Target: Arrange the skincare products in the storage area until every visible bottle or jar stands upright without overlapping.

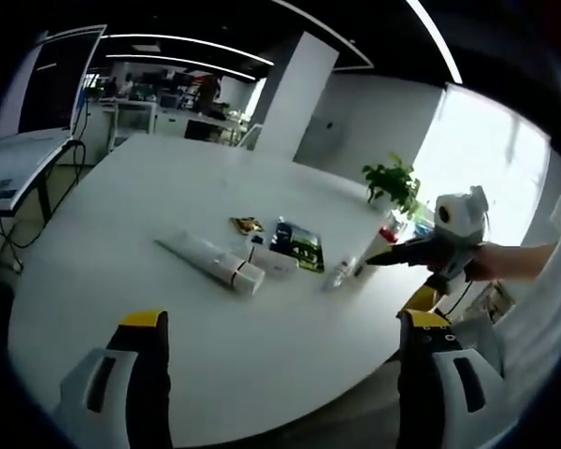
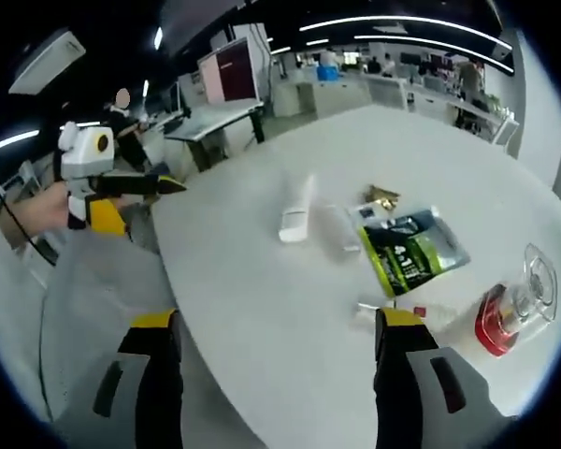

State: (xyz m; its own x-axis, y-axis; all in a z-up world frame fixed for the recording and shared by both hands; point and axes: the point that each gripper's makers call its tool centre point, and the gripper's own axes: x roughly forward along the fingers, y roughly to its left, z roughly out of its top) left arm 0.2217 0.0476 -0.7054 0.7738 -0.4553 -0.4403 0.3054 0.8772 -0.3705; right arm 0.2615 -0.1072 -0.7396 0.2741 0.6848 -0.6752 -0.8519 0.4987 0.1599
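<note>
Here both the left gripper (image 1: 282,351) and right gripper (image 2: 279,351) hold jaws spread wide, gripping nothing above the table (image 1: 122,281).

Interior evenly lit, fairly bright. Long ceiling light strips (image 1: 182,64) run overhead in the left gripper view and again as curved lines (image 2: 407,39) in the right gripper view. A large window (image 1: 481,159) at far right in the left gripper view is blown out to white, no detail. White table (image 1: 150,196) reflects a soft sheen; shadows under things on it are faint and short. Strong fisheye bending: straight lines bow, edges stretch and smear. Both pictures soft overall, fine print unreadable; small items on the table blurry. A clear bottle with red liquid (image 2: 510,313) shows small highlights.
</note>
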